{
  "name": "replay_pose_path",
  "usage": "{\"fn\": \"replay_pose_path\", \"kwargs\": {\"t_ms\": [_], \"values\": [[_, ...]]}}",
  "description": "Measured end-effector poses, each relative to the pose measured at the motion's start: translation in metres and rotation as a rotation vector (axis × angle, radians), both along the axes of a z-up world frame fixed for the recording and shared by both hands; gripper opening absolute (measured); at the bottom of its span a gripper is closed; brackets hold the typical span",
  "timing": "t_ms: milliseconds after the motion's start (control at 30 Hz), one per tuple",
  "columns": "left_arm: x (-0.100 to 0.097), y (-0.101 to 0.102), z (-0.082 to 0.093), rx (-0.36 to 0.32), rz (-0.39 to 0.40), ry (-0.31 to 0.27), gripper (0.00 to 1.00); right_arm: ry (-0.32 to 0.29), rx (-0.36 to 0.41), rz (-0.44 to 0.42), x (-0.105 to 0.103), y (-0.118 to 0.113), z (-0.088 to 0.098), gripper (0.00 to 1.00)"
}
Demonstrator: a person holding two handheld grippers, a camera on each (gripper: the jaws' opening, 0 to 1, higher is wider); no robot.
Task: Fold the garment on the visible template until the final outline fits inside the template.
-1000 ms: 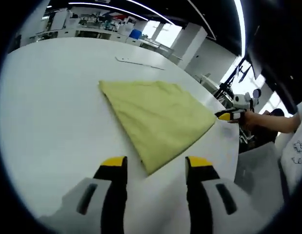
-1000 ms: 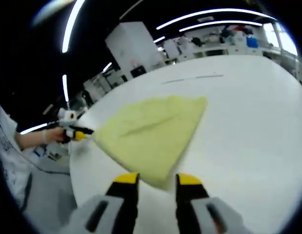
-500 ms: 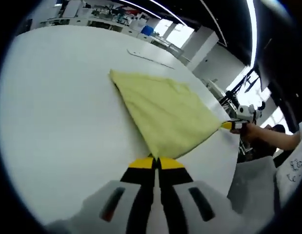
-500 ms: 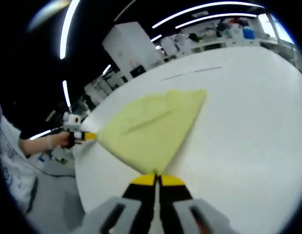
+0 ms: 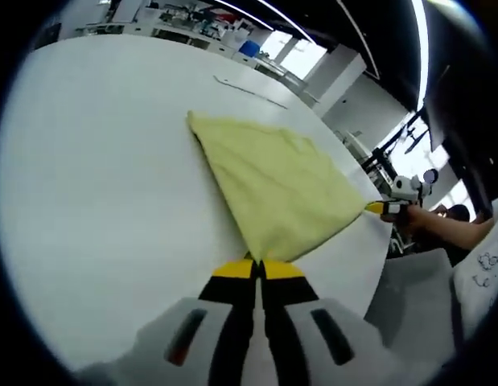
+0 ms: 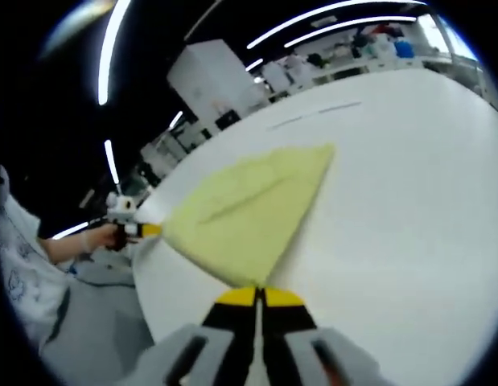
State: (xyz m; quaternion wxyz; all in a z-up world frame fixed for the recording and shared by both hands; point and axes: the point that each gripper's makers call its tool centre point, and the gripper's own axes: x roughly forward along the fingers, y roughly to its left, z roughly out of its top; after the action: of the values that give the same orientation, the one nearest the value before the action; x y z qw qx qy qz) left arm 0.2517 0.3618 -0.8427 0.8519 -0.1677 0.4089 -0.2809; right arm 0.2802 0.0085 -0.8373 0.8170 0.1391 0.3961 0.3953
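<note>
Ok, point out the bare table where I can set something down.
Free: the wide white table beside the yellow garment's long edge, and beyond its far corner up to the thin line marks. Crowded: the near edge, where the left gripper and right gripper pinch corners.

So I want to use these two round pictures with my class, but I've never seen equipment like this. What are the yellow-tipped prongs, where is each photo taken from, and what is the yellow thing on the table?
No robot here: a person holds a two-jaw gripper in each hand, and a fisheye camera rides on each, looking along its jaws. The prongs are those jaws. In the left gripper view, the left gripper is shut on one corner of a yellow garment, which lies flat on a white table. In the right gripper view, the right gripper is shut on another corner. Each view also catches the other gripper at the cloth's far corner, with the person's hand behind it.
</note>
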Motion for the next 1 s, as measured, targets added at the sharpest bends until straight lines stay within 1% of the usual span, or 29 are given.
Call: {"fn": "replay_pose_path", "kwargs": {"t_ms": [67, 167, 300, 367, 467, 500, 533, 567, 600, 633, 667, 700, 733, 767, 800, 833, 867, 900, 933, 967, 1000], "values": [[-0.004, 0.001, -0.001, 0.001, -0.006, 0.004, 0.0, 0.004, -0.003, 0.003, -0.006, 0.002, -0.001, 0.0], [-0.007, 0.0, -0.001, -0.001, -0.006, 0.002, 0.0, 0.01, 0.0, -0.004, -0.008, 0.005, -0.001, 0.0], [-0.003, 0.002, -0.001, 0.011, -0.021, -0.019, 0.0, 0.015, -0.002, -0.01, -0.006, 0.007, 0.001, 0.0], [-0.003, 0.001, 0.002, 0.021, -0.034, -0.034, 0.0, 0.009, 0.0, -0.005, -0.006, 0.006, 0.003, 0.0], [-0.003, 0.001, 0.01, 0.008, -0.041, -0.064, 0.0, 0.011, 0.012, 0.005, -0.007, 0.005, 0.008, 0.0], [-0.004, 0.002, 0.013, 0.009, -0.046, -0.076, 0.01, 0.016, 0.029, 0.016, -0.011, 0.009, 0.012, 0.03], [-0.004, 0.003, 0.015, 0.013, -0.048, -0.087, 0.05, 0.022, 0.044, 0.014, -0.012, 0.011, 0.016, 0.12], [-0.003, 0.004, 0.018, 0.019, -0.051, -0.109, 0.1, 0.024, 0.04, 0.001, -0.012, 0.011, 0.019, 0.29], [-0.003, 0.003, 0.024, 0.029, -0.057, -0.152, 0.19, 0.0, 0.029, 0.003, -0.013, 0.012, 0.022, 0.4], [-0.003, 0.003, 0.027, 0.037, -0.058, -0.17, 0.27, -0.04, 0.009, 0.013, -0.012, 0.012, 0.025, 0.47], [-0.001, 0.003, 0.029, 0.049, -0.061, -0.207, 0.38, -0.057, -0.007, 0.021, -0.014, 0.013, 0.028, 0.54], [-0.001, 0.002, 0.033, 0.051, -0.059, -0.222, 0.47, -0.072, -0.025, 0.029, -0.017, 0.015, 0.032, 0.6], [-0.003, 0.0, 0.036, 0.052, -0.058, -0.231, 0.55, -0.086, -0.037, 0.03, -0.019, 0.016, 0.035, 0.68], [-0.004, -0.002, 0.04, 0.058, -0.062, -0.24, 0.66, -0.114, -0.054, 0.024, -0.02, 0.019, 0.04, 0.84], [-0.003, -0.003, 0.045, 0.074, -0.059, -0.266, 0.75, -0.126, -0.055, 0.022, -0.022, 0.022, 0.044, 0.97], [-0.001, -0.003, 0.049, 0.087, -0.053, -0.288, 0.84, -0.17, -0.087, 0.002, -0.019, 0.017, 0.049, 0.98], [-0.002, -0.007, 0.055, 0.092, -0.047, -0.294, 0.95, -0.187, -0.088, 0.007, -0.021, 0.019, 0.053, 1.0], [-0.002, -0.008, 0.059, 0.091, -0.041, -0.297, 0.99, -0.189, -0.087, 0.005, -0.026, 0.021, 0.056, 1.0], [-0.003, -0.008, 0.062, 0.093, -0.039, -0.3, 0.96, -0.191, -0.086, 0.004, -0.028, 0.022, 0.058, 1.0], [-0.003, -0.009, 0.064, 0.094, -0.033, -0.304, 0.99, -0.2, -0.094, -0.006, -0.029, 0.02, 0.059, 1.0], [-0.003, -0.01, 0.066, 0.099, -0.026, -0.304, 0.99, -0.203, -0.098, -0.012, -0.03, 0.02, 0.06, 1.0]]}}
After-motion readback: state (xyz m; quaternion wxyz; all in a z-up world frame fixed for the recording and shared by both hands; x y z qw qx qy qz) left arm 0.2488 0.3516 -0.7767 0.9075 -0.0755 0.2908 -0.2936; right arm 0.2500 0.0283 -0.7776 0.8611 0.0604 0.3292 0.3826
